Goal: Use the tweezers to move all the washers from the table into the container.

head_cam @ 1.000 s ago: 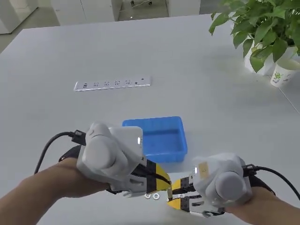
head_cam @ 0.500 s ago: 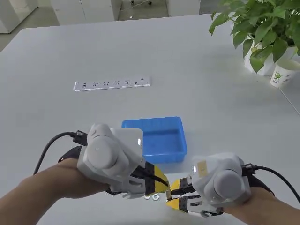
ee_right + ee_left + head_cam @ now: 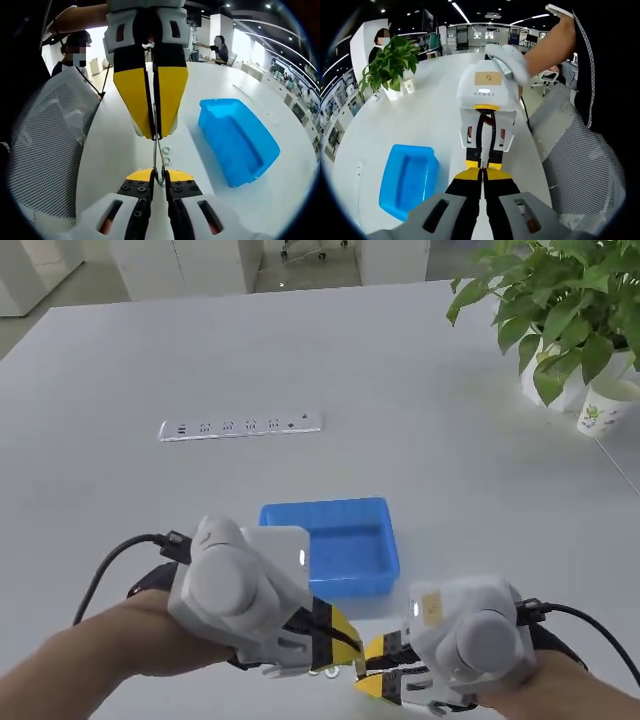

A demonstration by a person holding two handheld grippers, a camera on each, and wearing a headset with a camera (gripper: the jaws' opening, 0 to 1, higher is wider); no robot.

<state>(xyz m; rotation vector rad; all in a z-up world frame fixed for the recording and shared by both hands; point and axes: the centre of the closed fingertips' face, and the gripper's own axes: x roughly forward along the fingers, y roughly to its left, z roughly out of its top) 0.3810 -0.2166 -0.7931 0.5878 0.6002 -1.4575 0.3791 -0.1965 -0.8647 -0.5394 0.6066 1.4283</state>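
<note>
Two grippers meet nose to nose at the near edge of the worktop (image 3: 420, 420). The left gripper (image 3: 341, 631) has its fingers pinched narrow on one end of the tweezers (image 3: 159, 172). A pair of washers (image 3: 166, 149) lies just beside them. The right gripper (image 3: 159, 176), equally narrow, clamps the other end. The blue container (image 3: 325, 508), just beyond, looks empty. I judge this a regrip of the tweezers; next, one side must release them and the tips must drop onto a washer.

White power strip (image 3: 240, 425) lies flat, far left of centre on grey table (image 3: 420, 370). Potted plant (image 3: 560, 310) far right; printed cup (image 3: 603, 405) just beside it.
</note>
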